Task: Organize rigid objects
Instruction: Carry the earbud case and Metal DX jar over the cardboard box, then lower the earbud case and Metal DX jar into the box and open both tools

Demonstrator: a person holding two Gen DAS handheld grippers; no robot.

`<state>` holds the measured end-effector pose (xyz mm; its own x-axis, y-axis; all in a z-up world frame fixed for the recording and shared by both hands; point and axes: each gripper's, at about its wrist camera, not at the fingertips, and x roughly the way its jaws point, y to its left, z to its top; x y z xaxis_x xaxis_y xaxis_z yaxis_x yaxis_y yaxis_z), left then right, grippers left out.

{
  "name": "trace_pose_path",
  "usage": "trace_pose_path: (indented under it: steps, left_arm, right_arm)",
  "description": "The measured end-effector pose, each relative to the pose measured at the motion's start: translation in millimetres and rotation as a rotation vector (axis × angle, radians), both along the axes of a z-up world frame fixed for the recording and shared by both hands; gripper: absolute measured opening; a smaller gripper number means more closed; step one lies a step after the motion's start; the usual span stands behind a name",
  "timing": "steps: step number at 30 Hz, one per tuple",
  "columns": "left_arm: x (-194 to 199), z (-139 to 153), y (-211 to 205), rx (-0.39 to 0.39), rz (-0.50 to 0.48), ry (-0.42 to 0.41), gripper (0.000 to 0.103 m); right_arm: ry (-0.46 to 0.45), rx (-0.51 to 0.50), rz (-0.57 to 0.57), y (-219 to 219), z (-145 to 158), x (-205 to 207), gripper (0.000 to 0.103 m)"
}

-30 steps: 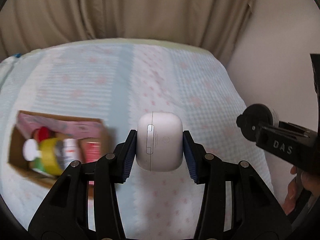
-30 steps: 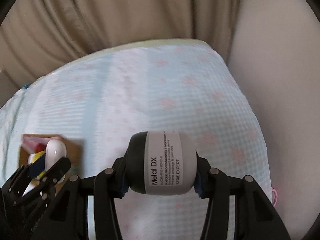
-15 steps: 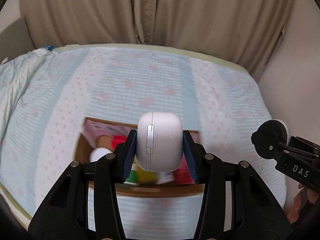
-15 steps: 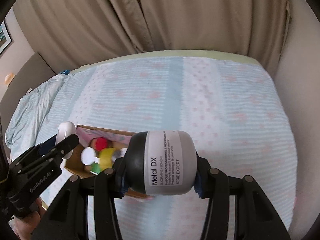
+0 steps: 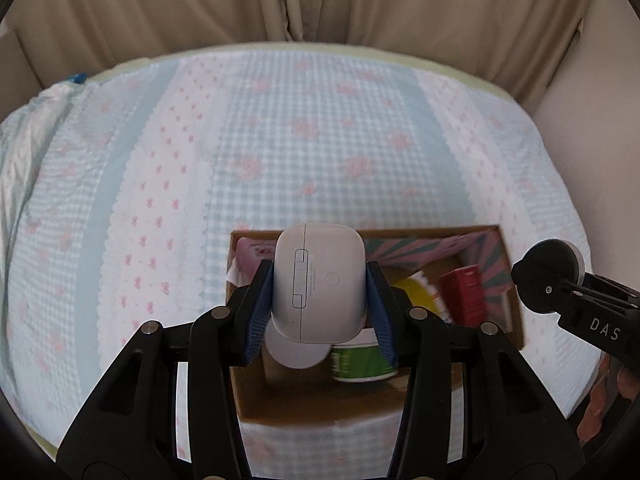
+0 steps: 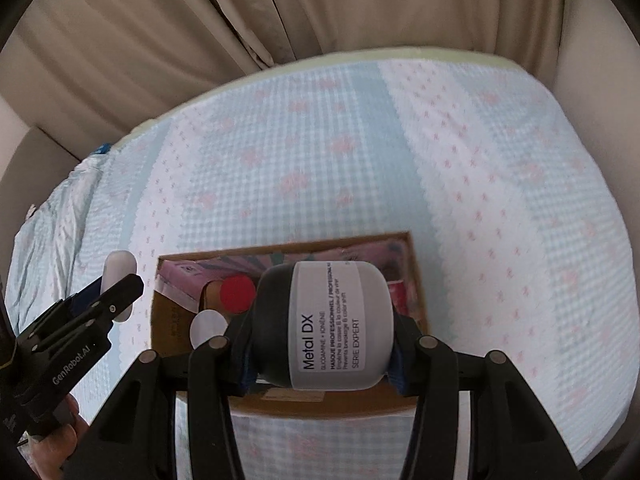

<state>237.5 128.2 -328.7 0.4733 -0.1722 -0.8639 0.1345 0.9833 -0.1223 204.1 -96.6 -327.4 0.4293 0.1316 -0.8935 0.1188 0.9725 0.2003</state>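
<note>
My left gripper (image 5: 319, 286) is shut on a white earbud case (image 5: 320, 264) and holds it above the near left part of an open cardboard box (image 5: 515, 312). My right gripper (image 6: 324, 328) is shut on a black jar with a grey "Metal DX" label (image 6: 336, 320), above the same box (image 6: 416, 272). The box holds a red-capped bottle (image 6: 237, 294), a white-capped bottle (image 6: 208, 328), a green and yellow container (image 5: 362, 362) and a red carton (image 5: 464, 296). The left gripper also shows in the right wrist view (image 6: 116, 288).
The box lies near the front edge of a bed with a light blue and white quilt with pink flowers (image 5: 304, 136). Beige curtains (image 5: 320, 0) hang behind the bed. A wall (image 5: 592, 128) runs along the right side. The right gripper's body (image 5: 576, 304) is at the right.
Both grippers have swung left and moved over the box. The box has shifted from the left of both views to directly beneath the held objects. Both grips are unchanged.
</note>
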Motion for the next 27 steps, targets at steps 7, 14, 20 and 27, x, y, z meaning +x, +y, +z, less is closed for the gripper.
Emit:
trace_pose_path:
  steps: [7,14,20,27]
  left_arm:
    - [24,-53,10,0.015,-0.015,0.086,0.042]
    - [41,-82,10,0.040,-0.044,0.133,0.042]
    - [41,-89,-6,0.069,-0.107,0.149,0.042]
    - [40,-74,-18,0.080,-0.153,0.098,0.103]
  right_arm:
    - [0.082,-0.017,-0.025,0,-48,16,0.046]
    - [0.112,-0.034,-0.042,-11,-78,32,0.046]
    - [0.127,-0.030,-0.035,-13,-89,44,0.046]
    - [0.109,0.000,-0.015,-13,-89,52,0.093]
